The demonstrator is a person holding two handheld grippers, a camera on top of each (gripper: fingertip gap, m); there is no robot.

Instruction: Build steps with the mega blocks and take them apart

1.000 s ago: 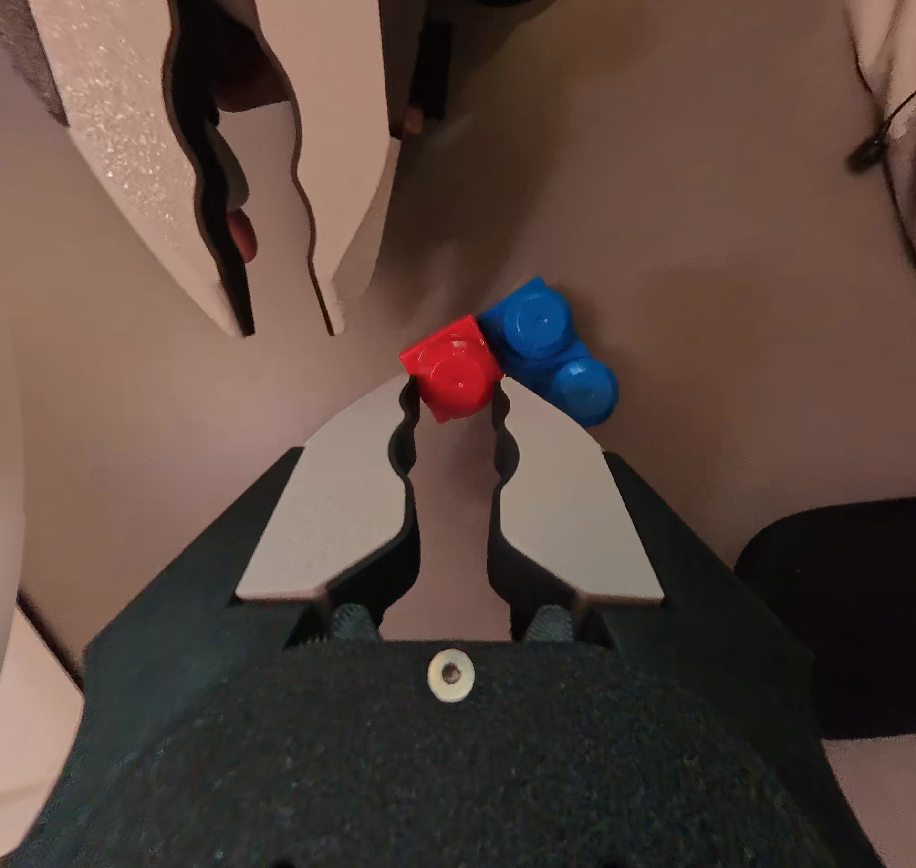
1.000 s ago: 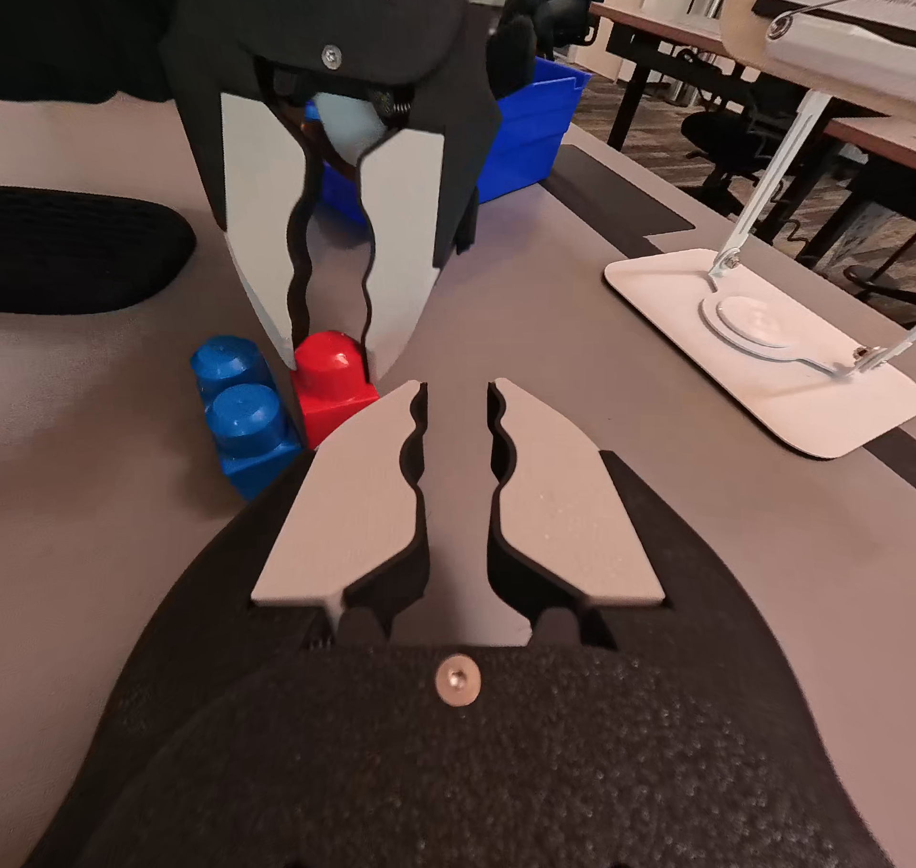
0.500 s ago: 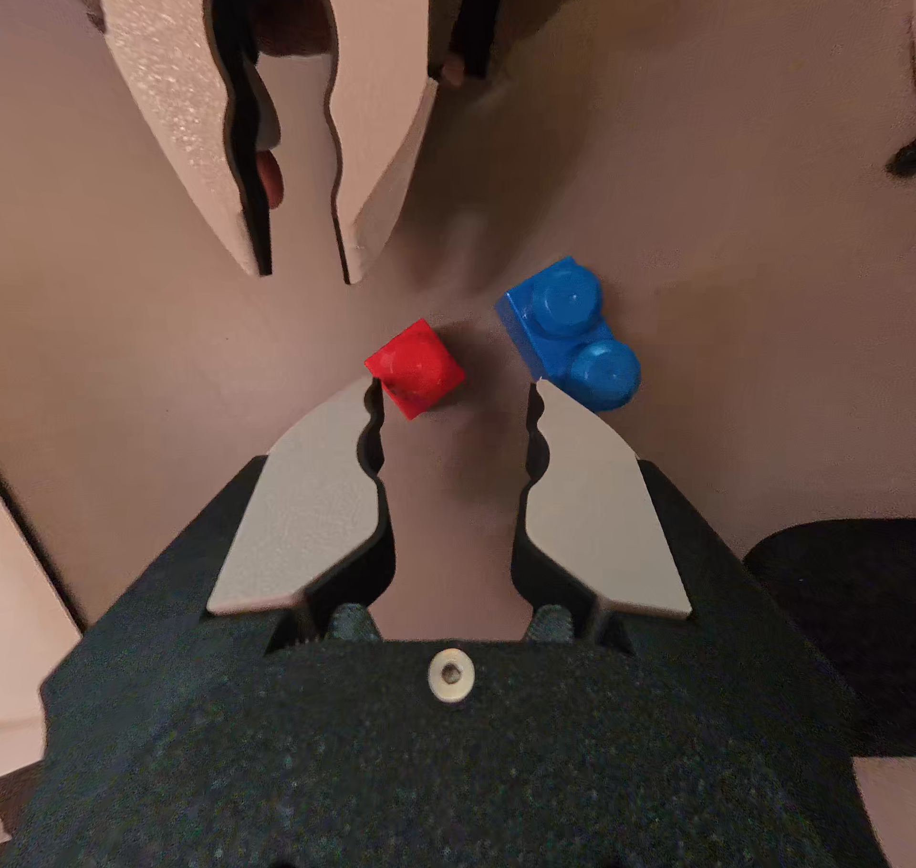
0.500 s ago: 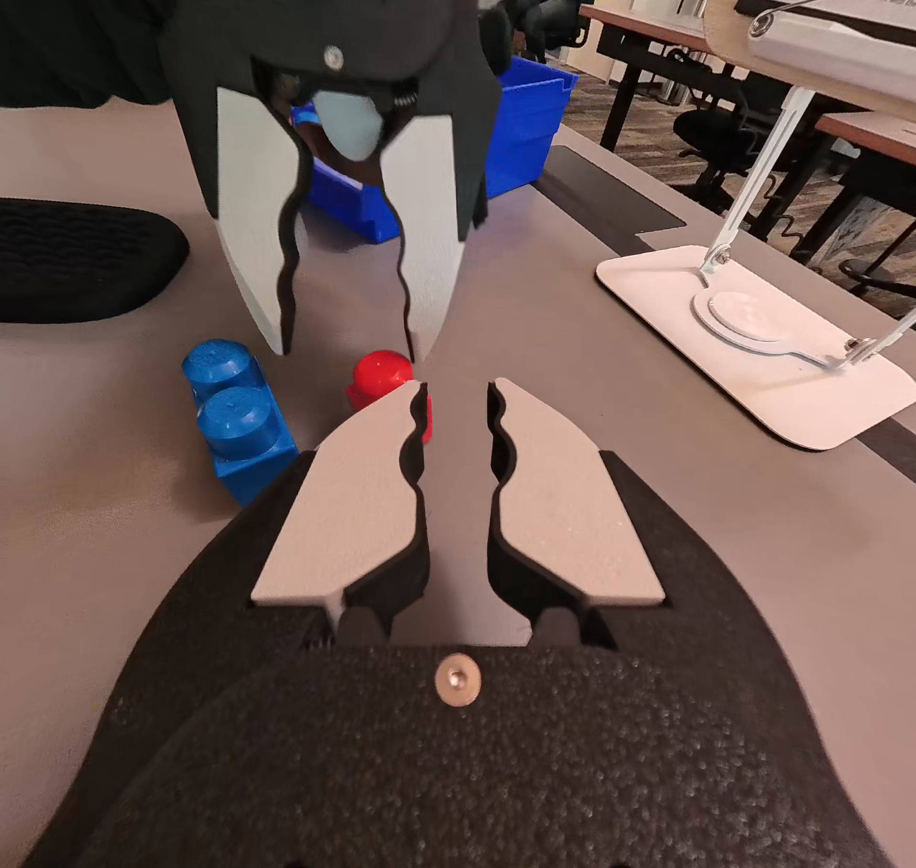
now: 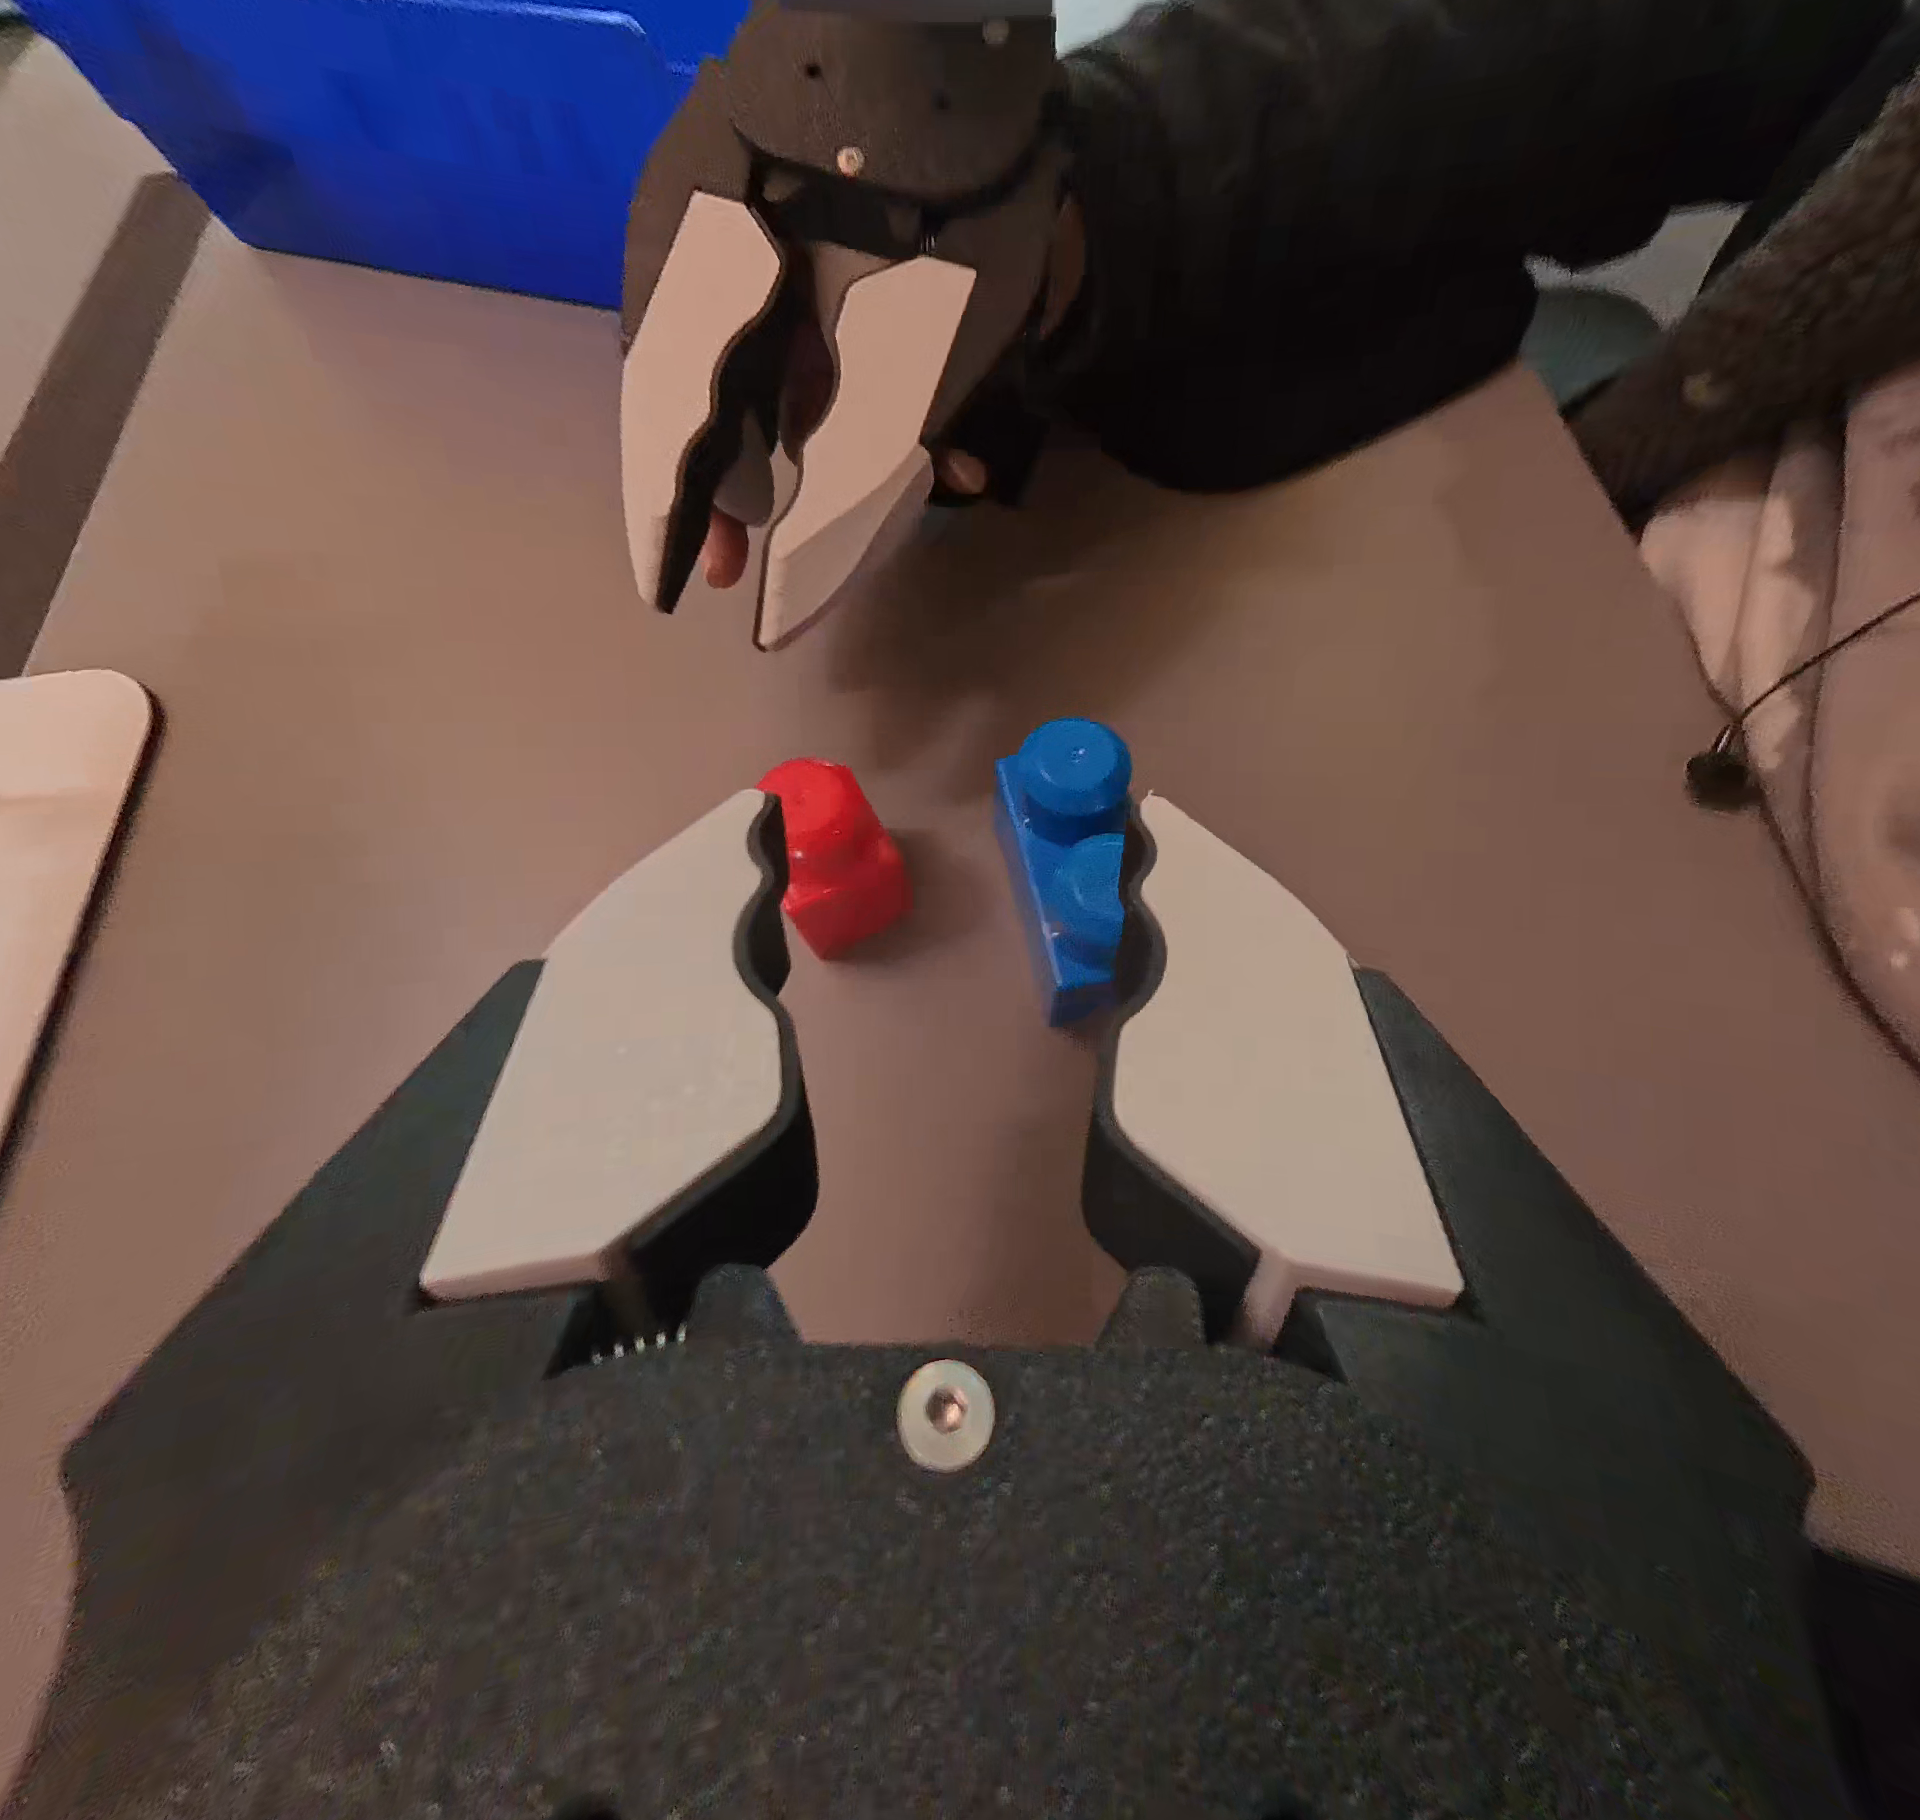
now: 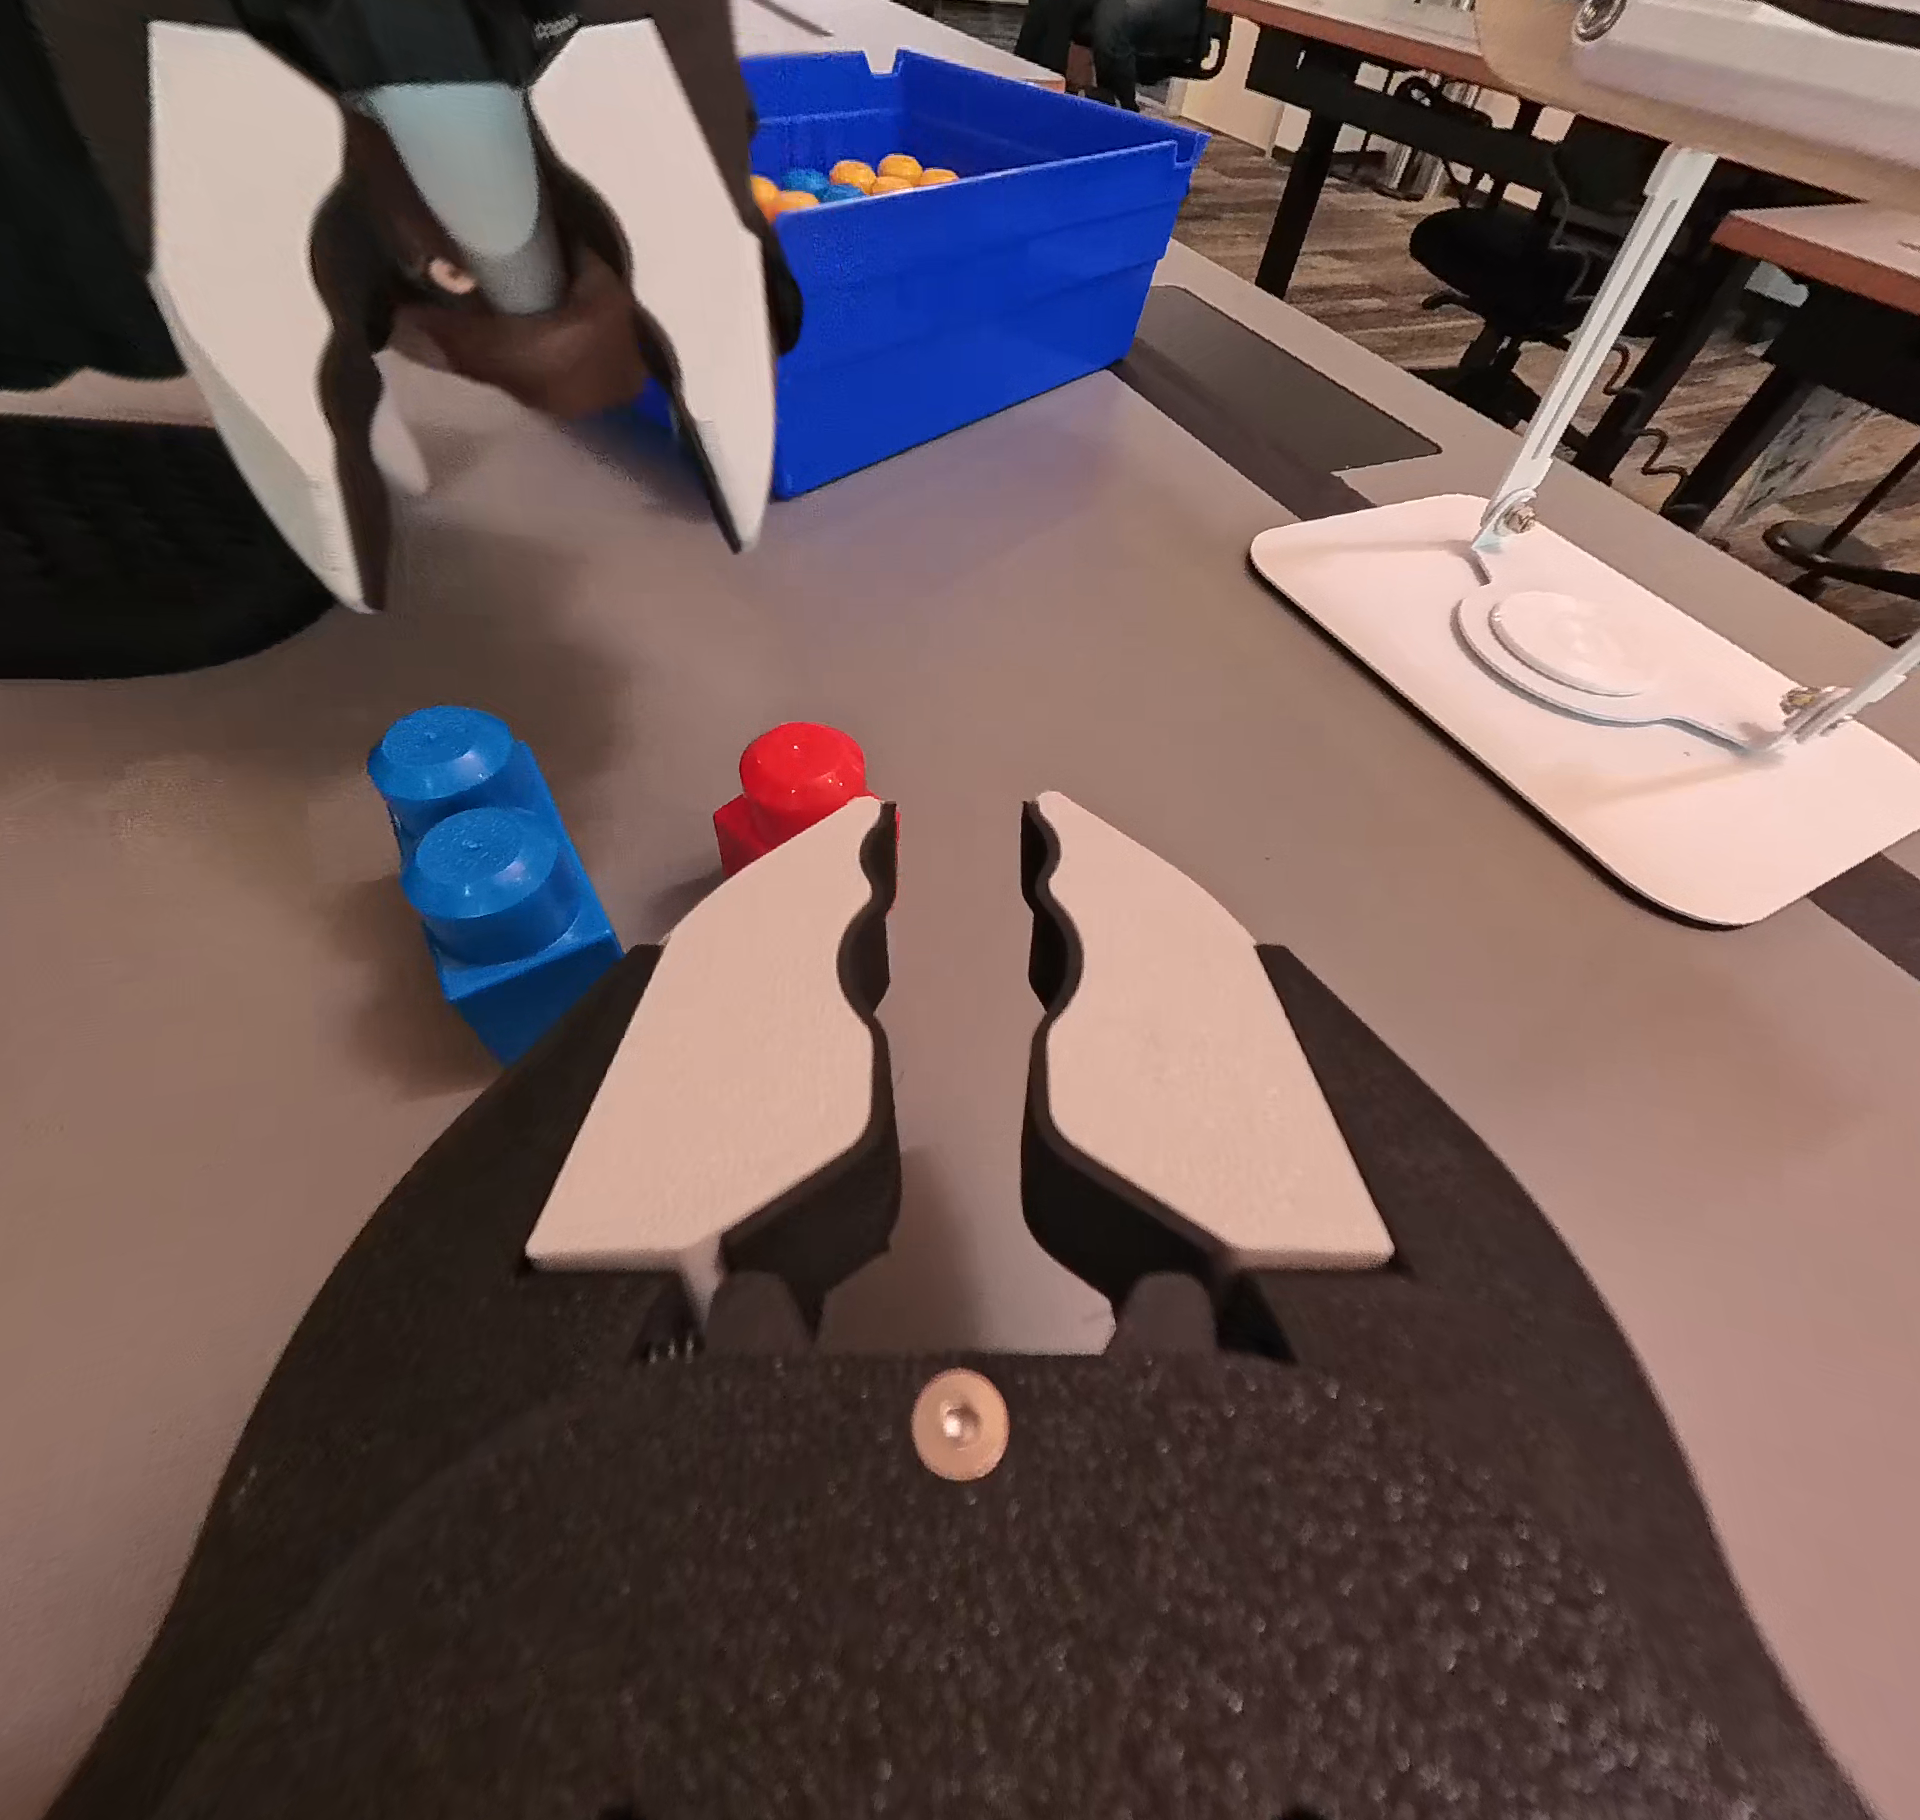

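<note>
Standing apart on the grey table top (image 6: 1091,648) are the two task pieces: a small red plastic one-stud block (image 5: 840,866) and a blue plastic two-stud block (image 5: 1070,877), both upright with studs up and a bare strip of table between them.

The left gripper (image 5: 951,809) is spread wide and holds nothing. In its own view the red one-stud block sits just inside the tip of its left finger, partly hidden by it, and the blue two-stud block lies along the inner edge of its right finger; whether either finger touches a block cannot be told. From the right wrist view this same tool hangs above the table, beyond both blocks, its pale fingers pointing down and clear of them.

The right gripper (image 6: 956,804) has its fingers parted by a narrow gap, empty too. In its view the red block stands just beyond and to the left of its left fingertip, which covers part of the block's base; the blue block is farther left, beside the black body of the tool. In the left wrist view it faces the camera from beyond the blocks, tips lowered toward the table, gripped by a hand in a dark sleeve (image 5: 1299,243).

Past the left tool's fingers in the right wrist view stands a blue plastic bin (image 6: 966,316) holding small orange and blue pieces. To the right of the right gripper lies the flat white base of a stand (image 6: 1558,731). A black mesh pad (image 6: 114,544) sits at the far left.
</note>
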